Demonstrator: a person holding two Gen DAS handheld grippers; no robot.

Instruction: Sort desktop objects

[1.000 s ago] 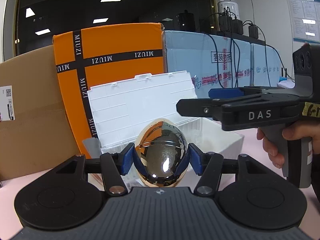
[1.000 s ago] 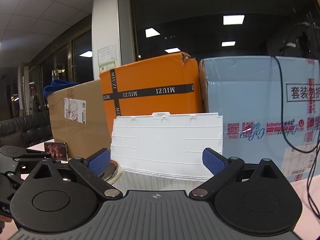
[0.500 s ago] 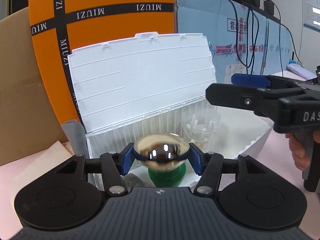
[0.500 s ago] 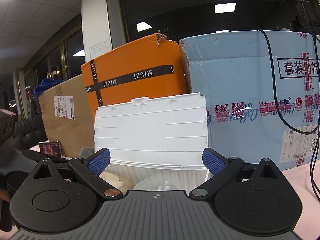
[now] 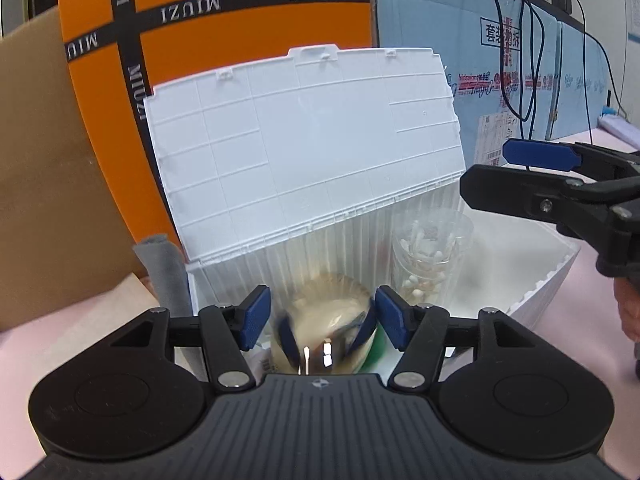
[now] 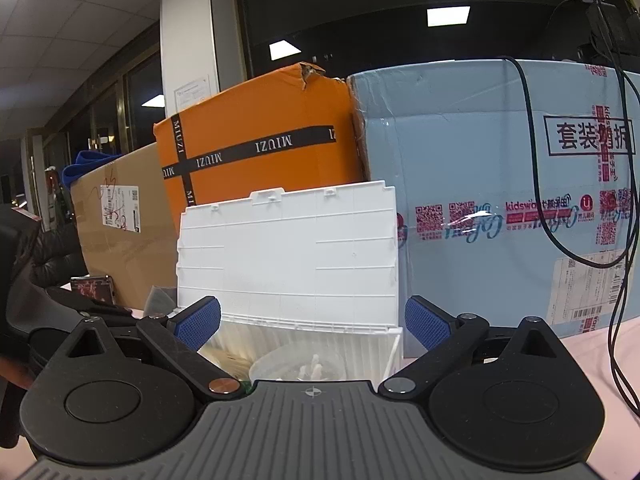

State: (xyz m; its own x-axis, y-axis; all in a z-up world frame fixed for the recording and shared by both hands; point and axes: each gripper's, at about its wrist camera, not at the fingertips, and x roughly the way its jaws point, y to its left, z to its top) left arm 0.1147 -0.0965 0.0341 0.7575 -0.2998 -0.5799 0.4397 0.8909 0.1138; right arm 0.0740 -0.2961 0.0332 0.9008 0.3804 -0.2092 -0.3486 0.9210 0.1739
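Observation:
A shiny gold egg-shaped object (image 5: 324,332) shows blurred just inside the open white plastic box (image 5: 560,268), over a green item (image 5: 378,350). My left gripper (image 5: 324,318) stands open around the egg, with a gap at each blue pad. A clear cup of cotton swabs (image 5: 428,248) stands deeper in the box. The box lid (image 5: 304,140) stands upright behind. My right gripper (image 5: 508,172) hovers open over the box's right side, holding nothing. In the right wrist view that gripper (image 6: 312,322) faces the lid (image 6: 288,256), with the cup (image 6: 304,368) below it.
Behind the white box stand an orange MIUZI carton (image 5: 240,12), a brown carton (image 5: 48,168) and a light blue carton (image 6: 500,184) with black cables (image 6: 536,184) hanging over it. A grey cloth roll (image 5: 164,272) leans at the box's left. The table top (image 5: 80,320) is pink.
My left gripper carried the gold egg forward and down into the white box, then opened and let it go. My right gripper shifted slightly closer over the box.

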